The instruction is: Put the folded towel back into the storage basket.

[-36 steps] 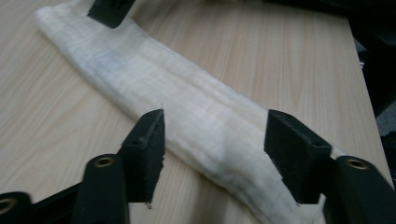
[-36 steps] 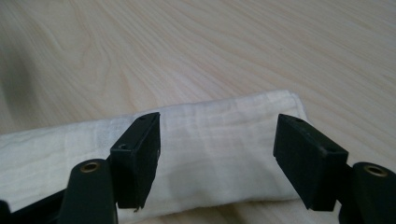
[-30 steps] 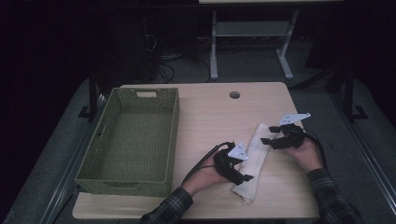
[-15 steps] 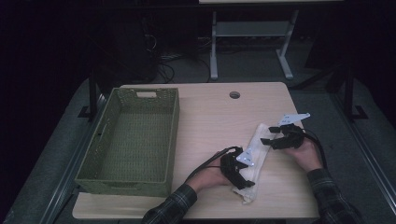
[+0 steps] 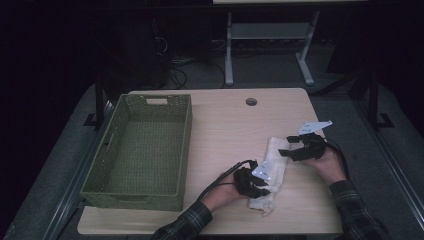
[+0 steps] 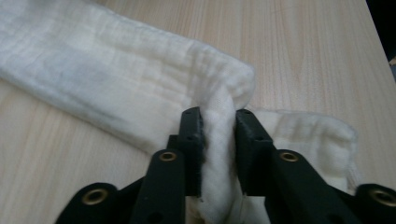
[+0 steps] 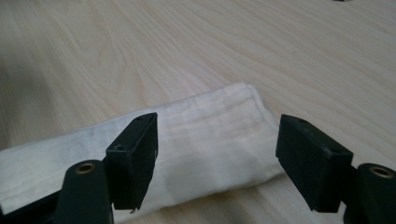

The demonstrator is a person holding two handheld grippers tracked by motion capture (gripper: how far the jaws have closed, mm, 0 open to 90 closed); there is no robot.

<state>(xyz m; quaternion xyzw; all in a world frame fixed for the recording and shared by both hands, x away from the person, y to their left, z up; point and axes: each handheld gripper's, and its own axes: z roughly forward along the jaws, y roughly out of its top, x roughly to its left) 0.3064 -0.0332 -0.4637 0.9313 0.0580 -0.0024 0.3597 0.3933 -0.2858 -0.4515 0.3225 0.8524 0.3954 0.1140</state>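
Left gripper [image 6: 218,140] has its two black jaws pinched on a raised fold of the white cloth [image 6: 107,79], the fabric bunched up between the pads. Seen from the high view, this gripper [image 5: 252,181] sits at the near end of the cloth [image 5: 272,165], which lies as a long folded strip on the wooden table [image 5: 220,130], running away from it toward the right gripper [image 5: 300,150]. That one hangs over the far end with its jaws spread wide, and in its own view the cloth's far end [image 7: 210,140] lies flat just beyond and between the pads, not yet touched.

The step in hand looks like folding or gathering the strip, perhaps for the green woven basket [image 5: 115,185] standing well off to the left gripper's left. To do it well, the left gripper should probably keep its pinch firm on all layers, since a loose fold of muslin may slip out. The right gripper would do best to come down squarely over the far corner, closing on the full thickness rather than the top ply alone. Both ends should then be lifted together and level, so that the strip does not sag open or drag across the table.
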